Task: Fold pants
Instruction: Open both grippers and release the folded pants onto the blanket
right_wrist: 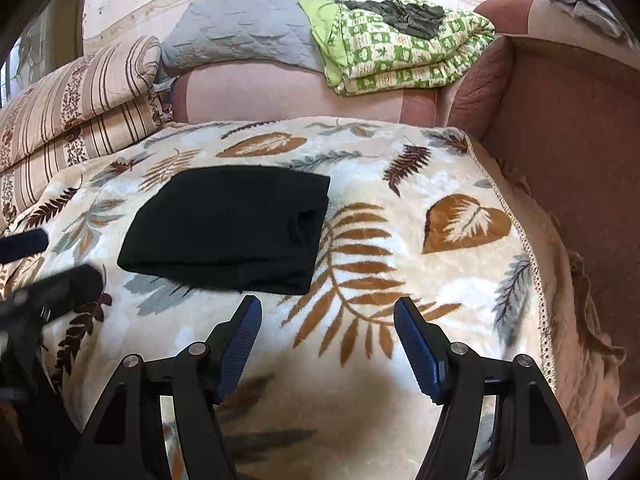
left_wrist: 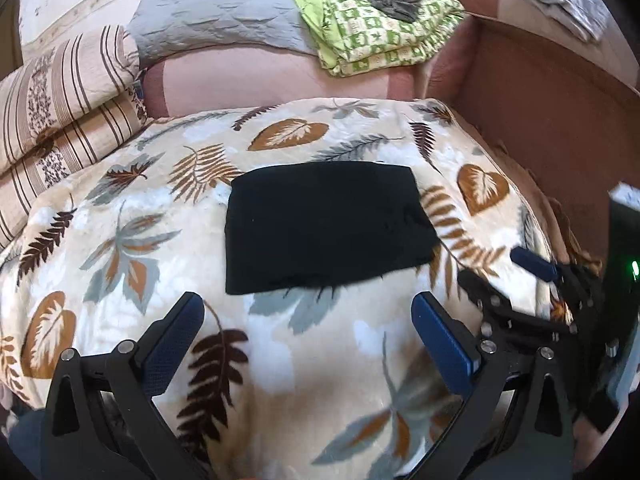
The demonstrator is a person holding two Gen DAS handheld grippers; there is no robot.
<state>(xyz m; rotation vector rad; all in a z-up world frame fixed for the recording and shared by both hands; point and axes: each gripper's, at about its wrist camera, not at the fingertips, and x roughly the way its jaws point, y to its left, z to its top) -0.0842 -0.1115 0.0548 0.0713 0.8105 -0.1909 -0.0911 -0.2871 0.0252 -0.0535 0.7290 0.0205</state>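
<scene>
The black pants (left_wrist: pixel 326 228) lie folded into a compact rectangle on the leaf-patterned blanket (left_wrist: pixel 320 360), also seen left of centre in the right wrist view as a black bundle (right_wrist: pixel 228 228). My left gripper (left_wrist: pixel 308 304) hangs open just short of the bundle's near edge, nothing between its blue pads. My right gripper (right_wrist: pixel 326 308) is open too, just short of the bundle's near right corner, above bare blanket (right_wrist: pixel 380 360). In the left wrist view the right gripper (left_wrist: pixel 504 272) shows at the right edge. The left gripper (right_wrist: pixel 44 260) appears blurred at the left of the right wrist view.
A pink sofa backrest (left_wrist: pixel 276 76) rises behind the blanket, carrying a grey quilt (left_wrist: pixel 224 20) and a folded green checked blanket (left_wrist: pixel 384 24). Striped cushions (left_wrist: pixel 68 100) stack at the left. A reddish-brown armrest (left_wrist: pixel 540 92) walls the right side, with grey cloth (left_wrist: pixel 568 0) on top.
</scene>
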